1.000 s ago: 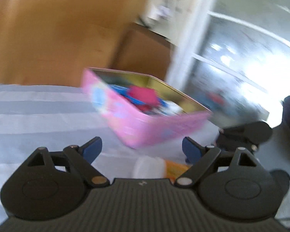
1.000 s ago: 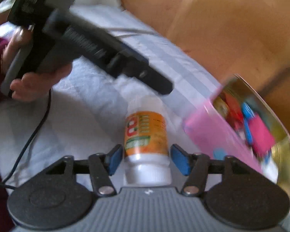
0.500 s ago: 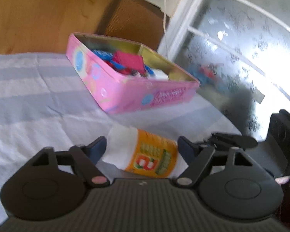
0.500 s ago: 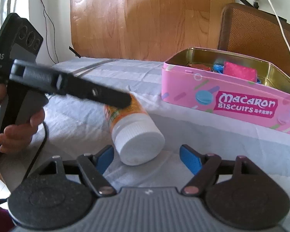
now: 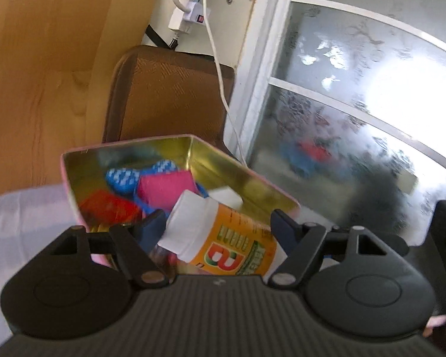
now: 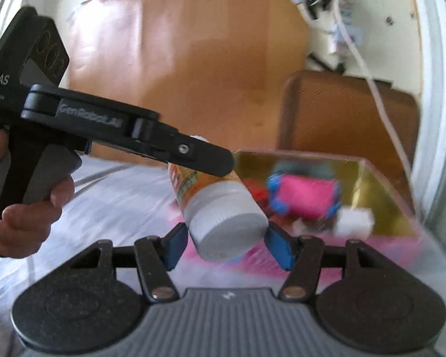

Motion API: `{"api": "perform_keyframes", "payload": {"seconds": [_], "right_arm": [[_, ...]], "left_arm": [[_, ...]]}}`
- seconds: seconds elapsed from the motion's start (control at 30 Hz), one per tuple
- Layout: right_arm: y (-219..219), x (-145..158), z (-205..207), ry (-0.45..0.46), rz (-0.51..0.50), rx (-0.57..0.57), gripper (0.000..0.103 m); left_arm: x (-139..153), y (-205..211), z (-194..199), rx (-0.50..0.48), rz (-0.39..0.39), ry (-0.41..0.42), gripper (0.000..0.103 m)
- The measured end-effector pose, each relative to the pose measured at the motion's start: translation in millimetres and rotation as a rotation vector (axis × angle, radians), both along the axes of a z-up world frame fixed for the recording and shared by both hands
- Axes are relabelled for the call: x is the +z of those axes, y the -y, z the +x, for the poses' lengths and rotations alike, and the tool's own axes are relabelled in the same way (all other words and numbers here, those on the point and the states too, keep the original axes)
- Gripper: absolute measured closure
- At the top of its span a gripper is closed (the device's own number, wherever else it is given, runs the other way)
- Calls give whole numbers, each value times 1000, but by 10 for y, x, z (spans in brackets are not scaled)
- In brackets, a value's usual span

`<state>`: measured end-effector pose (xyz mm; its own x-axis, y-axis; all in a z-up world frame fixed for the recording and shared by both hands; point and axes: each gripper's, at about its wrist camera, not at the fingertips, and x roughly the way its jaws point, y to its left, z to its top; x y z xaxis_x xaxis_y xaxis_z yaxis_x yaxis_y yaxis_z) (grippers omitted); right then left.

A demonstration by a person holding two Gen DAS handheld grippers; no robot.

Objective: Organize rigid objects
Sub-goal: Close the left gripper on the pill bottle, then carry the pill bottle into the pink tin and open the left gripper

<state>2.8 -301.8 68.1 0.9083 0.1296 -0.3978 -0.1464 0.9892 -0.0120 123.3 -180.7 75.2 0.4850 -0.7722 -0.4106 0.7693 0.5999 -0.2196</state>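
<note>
The left hand-held gripper [image 5: 217,226] was clenched on the bottle [image 5: 238,253], a white bottle with an orange label, its blue pads [image 5: 282,233] pressed against the bottle's sides. The bottle hung tilted in the air over the near edge of the tin [image 5: 240,172], clear of the striped cloth [image 6: 104,196]. In the right wrist view one black finger of the left hand-held gripper crossed over the label, and a hand [image 6: 23,208] was wrapped round its grey grip. The bottle's white cap pointed towards the right hand-held gripper [image 6: 227,247] and sat between its two blue pads, which stood close on either side. That view was blurred, so I cannot tell whether the pads touched the cap or only flanked it. The tin was pink outside and gold inside, open, and rested on the cloth. In it lay a pink block [image 5: 166,187], a red block [image 5: 110,208], some blue pieces [image 5: 122,178] and a white block [image 5: 226,197], crowded together on the tin's floor. Behind the tin stood a brown chair [image 5: 169,89], with a wooden panel [image 5: 44,74] to its left and a frosted window [image 5: 356,89] to its right. A white power strip [image 5: 190,6] hung on the wall above the chair, and its cord ran down past the window frame.
</note>
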Motion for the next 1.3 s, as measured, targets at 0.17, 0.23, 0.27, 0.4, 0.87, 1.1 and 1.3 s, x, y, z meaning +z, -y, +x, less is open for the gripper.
{"api": "perform_keyframes", "payload": {"seconds": [0.17, 0.23, 0.27, 0.4, 0.87, 1.1, 1.3], "right_arm": [[401, -27, 544, -53, 14, -31, 45], [505, -70, 723, -67, 14, -42, 45], [532, -92, 782, -72, 11, -49, 45], [662, -173, 1015, -89, 19, -72, 45], [737, -237, 1305, -110, 15, -84, 45], [688, -233, 1398, -119, -10, -107, 45], [624, -186, 1282, -28, -12, -245, 33]], "left_arm": [[-61, 416, 363, 32, 37, -17, 25], [-83, 544, 476, 43, 63, -11, 25], [-98, 595, 525, 47, 72, -12, 25], [-124, 756, 710, 62, 98, -11, 25], [-184, 914, 982, 104, 118, 12, 24], [-191, 947, 1031, 137, 129, 22, 22], [-169, 913, 916, 305, 200, 51, 13]]}}
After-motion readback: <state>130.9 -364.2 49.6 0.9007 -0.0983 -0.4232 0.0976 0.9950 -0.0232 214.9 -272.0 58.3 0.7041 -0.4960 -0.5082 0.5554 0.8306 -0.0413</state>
